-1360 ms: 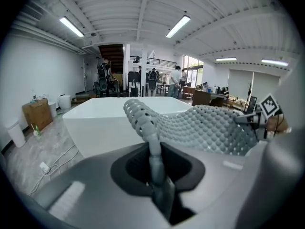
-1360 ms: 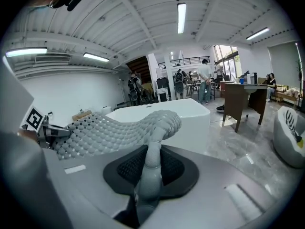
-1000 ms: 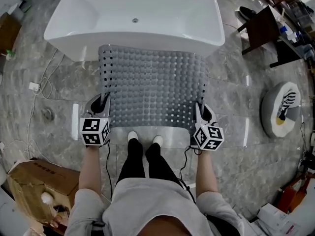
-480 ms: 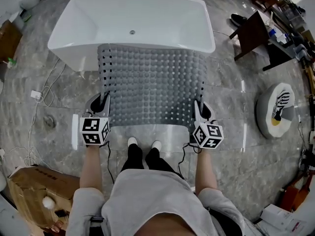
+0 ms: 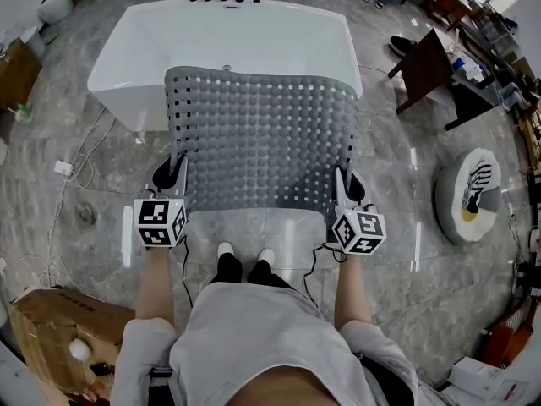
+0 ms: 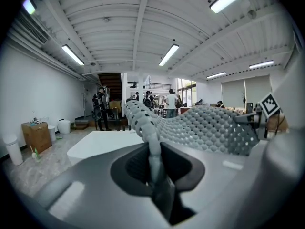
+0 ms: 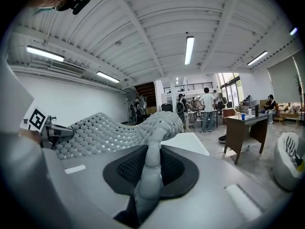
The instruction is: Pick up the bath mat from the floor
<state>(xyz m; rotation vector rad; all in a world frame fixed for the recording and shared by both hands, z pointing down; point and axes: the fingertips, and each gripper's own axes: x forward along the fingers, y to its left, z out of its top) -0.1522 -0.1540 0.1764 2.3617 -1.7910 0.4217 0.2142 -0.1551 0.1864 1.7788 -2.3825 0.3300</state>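
A grey studded bath mat [image 5: 262, 134] with rows of holes hangs spread out in the air between my two grippers, its far edge over the white bathtub [image 5: 152, 41]. My left gripper [image 5: 176, 172] is shut on the mat's near left corner, and the mat's edge [image 6: 151, 147] runs straight down between its pads. My right gripper [image 5: 345, 183] is shut on the near right corner, where the mat's rim [image 7: 151, 163] is pinched between the pads. Each gripper view shows the mat [image 7: 114, 128] sagging across to the other gripper.
The bathtub stands on a grey marble floor [image 5: 397, 167] right ahead of the person's feet [image 5: 245, 252]. A dark wooden table [image 5: 427, 62] is at the right, a round cushion [image 5: 469, 194] further right. A cardboard box [image 5: 51, 332] and cables [image 5: 68, 167] lie at the left. People stand far off.
Both grippers have lifted the mat and carried it forward. Its far edge now reaches over the tub's rim instead of hanging in front of it.
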